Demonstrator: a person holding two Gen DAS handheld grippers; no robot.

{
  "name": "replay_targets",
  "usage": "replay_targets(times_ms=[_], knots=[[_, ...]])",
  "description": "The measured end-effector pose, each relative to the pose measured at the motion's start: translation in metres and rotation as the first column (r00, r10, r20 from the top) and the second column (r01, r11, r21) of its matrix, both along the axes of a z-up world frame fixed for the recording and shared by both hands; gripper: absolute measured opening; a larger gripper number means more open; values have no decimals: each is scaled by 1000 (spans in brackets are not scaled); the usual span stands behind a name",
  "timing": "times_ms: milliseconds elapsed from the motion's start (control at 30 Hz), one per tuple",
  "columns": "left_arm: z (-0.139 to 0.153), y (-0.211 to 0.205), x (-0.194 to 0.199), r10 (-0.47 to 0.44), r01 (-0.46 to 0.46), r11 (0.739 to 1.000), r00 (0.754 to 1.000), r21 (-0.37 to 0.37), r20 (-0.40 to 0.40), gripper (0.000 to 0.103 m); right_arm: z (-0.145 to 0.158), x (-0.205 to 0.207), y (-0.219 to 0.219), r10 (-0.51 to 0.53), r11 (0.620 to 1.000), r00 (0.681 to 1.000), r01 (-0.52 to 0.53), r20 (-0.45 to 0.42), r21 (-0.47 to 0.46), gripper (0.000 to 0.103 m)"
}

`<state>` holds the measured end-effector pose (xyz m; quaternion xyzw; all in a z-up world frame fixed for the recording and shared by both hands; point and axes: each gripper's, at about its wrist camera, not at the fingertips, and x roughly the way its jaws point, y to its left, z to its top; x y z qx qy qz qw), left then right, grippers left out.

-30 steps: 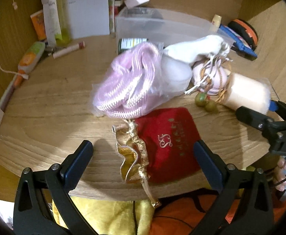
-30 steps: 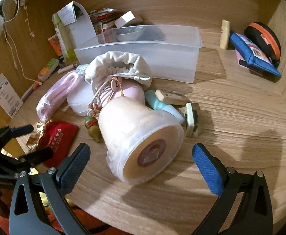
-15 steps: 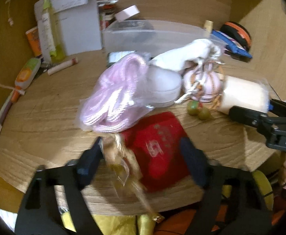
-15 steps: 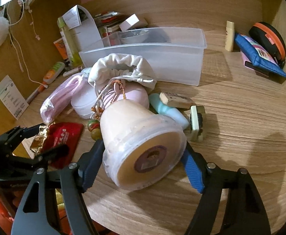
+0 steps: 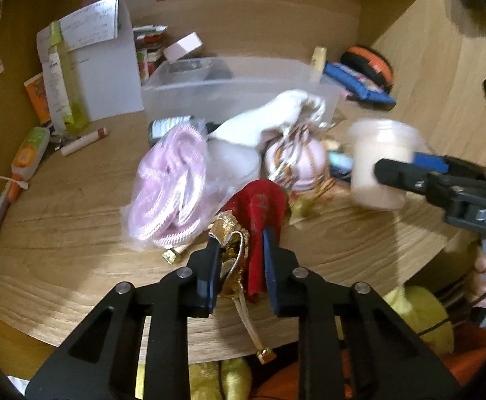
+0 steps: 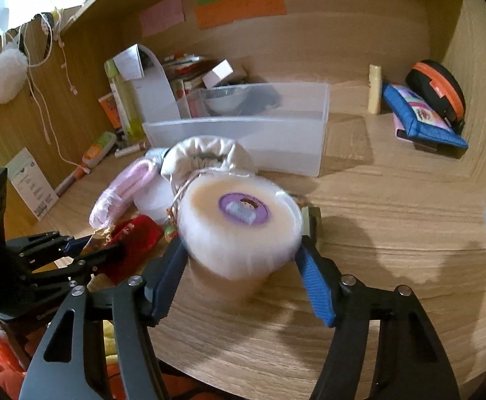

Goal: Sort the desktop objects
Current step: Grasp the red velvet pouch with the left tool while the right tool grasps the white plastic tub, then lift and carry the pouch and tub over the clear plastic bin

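The red pouch [image 5: 259, 230] is seen gripped at its gold-trimmed neck between the closed blue pads of the left gripper [image 5: 239, 266] at the near edge of the desk [image 5: 76, 220]; its gold cord is shown dangling over that edge only in the left wrist view. In the right wrist view the same pouch [image 6: 133, 233] is partly covered by the left gripper [image 6: 86, 250].

The cream tub [image 6: 239, 226] is clamped between the fingers of the right gripper [image 6: 239, 266], with its purple-labelled end turned toward the camera; the tub is blurred, and whether it rests on the desk cannot be told. From the left wrist view only its side [image 5: 379, 163] is shown, with the right gripper [image 5: 406, 170] across it.

Just beyond the pouch, a pink rope bundle [image 5: 173, 183] in clear wrap is seen, and to its right a white drawstring bag [image 5: 269, 120] lying over a pink round thing. Small green beads [image 5: 303, 205] are found between pouch and tub, blurred. Farther back a clear plastic bin [image 6: 243, 130] is set across the desk; its contents are hard to make out. At far right a blue pouch [image 6: 419, 116] and a black-and-orange case [image 6: 436, 90] are seen, touching. At far left a white box [image 5: 103, 73] is stood by the wall.
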<state>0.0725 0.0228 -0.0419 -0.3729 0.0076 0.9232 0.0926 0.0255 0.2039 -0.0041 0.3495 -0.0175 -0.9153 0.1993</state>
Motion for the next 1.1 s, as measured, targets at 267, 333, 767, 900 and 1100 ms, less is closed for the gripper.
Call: replay_targets(times_ms=[267, 333, 767, 900, 1100], knots=[[33, 1, 14, -34, 37, 999, 996, 35, -86, 23, 9, 1, 3, 3, 1000, 1000, -3, -20, -1, 43], [43, -2, 13, -31, 35, 999, 993, 40, -114, 23, 16, 3, 4, 8, 1000, 999, -8, -45, -2, 12], [37, -19, -1, 18, -12, 998, 996, 65, -92, 23, -3, 7, -16, 92, 990, 995, -96, 35, 107, 86], [36, -26, -3, 32, -25, 996, 996, 85, -81, 23, -11, 1, -38, 180, 973, 981, -188, 74, 136, 71], [39, -34, -8, 52, -44, 994, 996, 102, -79, 23, -15, -4, -63, 257, 933, 963, -268, 78, 242, 64]])
